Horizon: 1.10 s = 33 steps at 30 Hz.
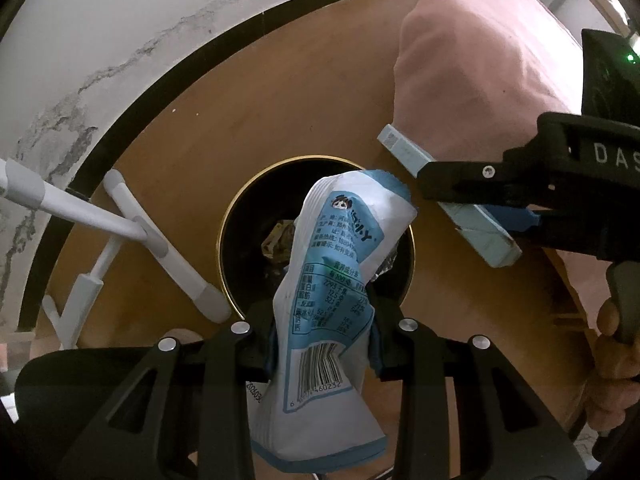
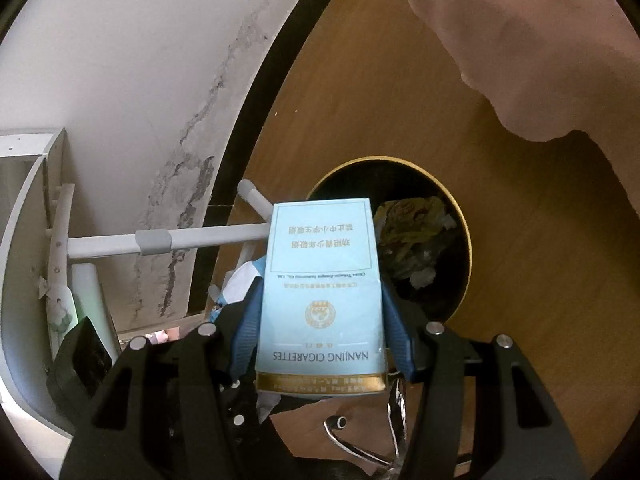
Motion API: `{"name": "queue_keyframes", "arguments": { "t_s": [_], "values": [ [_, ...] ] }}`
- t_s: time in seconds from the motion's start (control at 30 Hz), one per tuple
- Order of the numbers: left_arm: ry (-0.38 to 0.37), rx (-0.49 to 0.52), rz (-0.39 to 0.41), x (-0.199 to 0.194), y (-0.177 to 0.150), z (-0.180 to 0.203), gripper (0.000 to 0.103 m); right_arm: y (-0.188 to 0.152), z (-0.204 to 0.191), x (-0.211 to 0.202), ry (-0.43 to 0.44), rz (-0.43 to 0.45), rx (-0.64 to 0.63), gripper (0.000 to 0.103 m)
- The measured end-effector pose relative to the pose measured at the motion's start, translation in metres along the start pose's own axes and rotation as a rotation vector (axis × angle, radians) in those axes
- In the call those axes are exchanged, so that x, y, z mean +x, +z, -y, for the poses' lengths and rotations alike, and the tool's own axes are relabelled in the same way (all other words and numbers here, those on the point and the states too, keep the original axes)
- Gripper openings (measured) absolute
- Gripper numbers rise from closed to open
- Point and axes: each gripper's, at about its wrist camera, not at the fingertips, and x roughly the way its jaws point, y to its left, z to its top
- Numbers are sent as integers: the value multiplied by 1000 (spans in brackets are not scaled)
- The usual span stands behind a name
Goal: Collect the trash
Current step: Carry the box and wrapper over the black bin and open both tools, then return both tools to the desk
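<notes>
My left gripper (image 1: 322, 344) is shut on a blue and white snack wrapper (image 1: 332, 280), which hangs over a black trash bin with a gold rim (image 1: 232, 216) on the wooden floor. Crumpled trash (image 1: 278, 240) lies inside the bin. My right gripper (image 2: 320, 332) is shut on a light blue cigarette pack (image 2: 320, 292), held above and to the left of the same bin (image 2: 466, 240), with crumpled trash (image 2: 412, 232) in it. In the left wrist view the right gripper (image 1: 480, 204) shows at the right, gripping the pack (image 1: 404, 152) beside the bin.
A white rack of tubes (image 1: 120, 220) (image 2: 160, 240) stands left of the bin against a stained white wall (image 1: 100, 40) with a black skirting. Pink cloth (image 1: 480, 80) (image 2: 540, 40) hangs at the upper right. A hand (image 1: 616, 352) holds the right gripper's handle.
</notes>
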Motion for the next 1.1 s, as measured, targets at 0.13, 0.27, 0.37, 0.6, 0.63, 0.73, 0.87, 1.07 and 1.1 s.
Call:
{"name": "queue_keyframes", "arguments": {
  "t_s": [0.13, 0.27, 0.37, 0.6, 0.63, 0.73, 0.87, 1.07, 1.1],
  "values": [
    [14, -8, 7, 3, 4, -6, 39, 2, 2, 3, -2, 2, 15, 59],
    [50, -35, 34, 2, 9, -7, 97, 3, 7, -1, 53, 7, 76, 94],
    [10, -52, 35, 2, 7, -7, 97, 5, 11, -12, 48, 40, 100, 94],
    [-83, 99, 74, -31, -9, 39, 97, 9, -1, -110, -53, 363, 50, 94],
    [-101, 139, 111, -46, -13, 50, 97, 7, -7, -125, -95, 422, 30, 94],
    [-159, 297, 267, -111, -33, 84, 97, -14, -29, -178, -271, 695, -47, 96],
    [-163, 435, 551, -217, -61, 97, 97, -51, -63, -224, -383, 973, -126, 96],
    [15, 302, 798, -336, -75, 21, 97, -83, -127, -220, -348, 1007, -351, 96],
    [54, 227, 823, -351, -78, -9, 97, -88, -139, -214, -344, 988, -407, 96]
  ]
}}
